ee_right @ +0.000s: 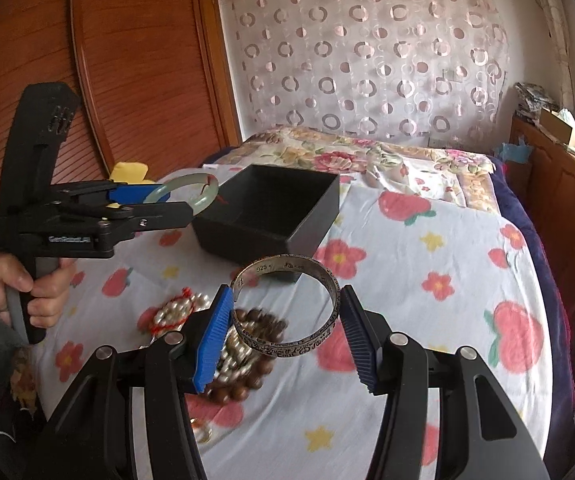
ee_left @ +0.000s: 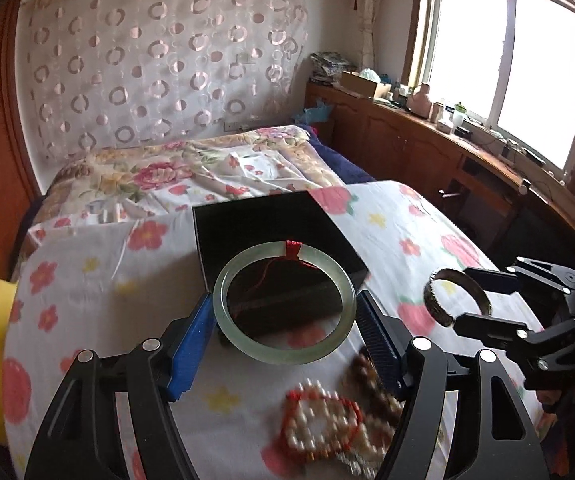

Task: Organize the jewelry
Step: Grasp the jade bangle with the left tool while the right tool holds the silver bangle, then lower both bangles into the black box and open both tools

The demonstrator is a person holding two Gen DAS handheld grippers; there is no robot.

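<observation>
Beaded bracelets [ee_left: 327, 424] lie blurred on the floral sheet [ee_left: 99, 264] at 6 o'clock, under your left gripper [ee_left: 285, 312]. Its blue pads clamp the pale green jade bangle [ee_left: 284, 300], lifted, with the open black box [ee_left: 271, 236] at 12 o'clock just beyond. Your right gripper [ee_right: 287, 316] grips the engraved silver cuff [ee_right: 287, 308] between its pads, also off the sheet; the box [ee_right: 267, 216] sits at its 12 o'clock, the beads [ee_right: 247, 344] below at 7.
</observation>
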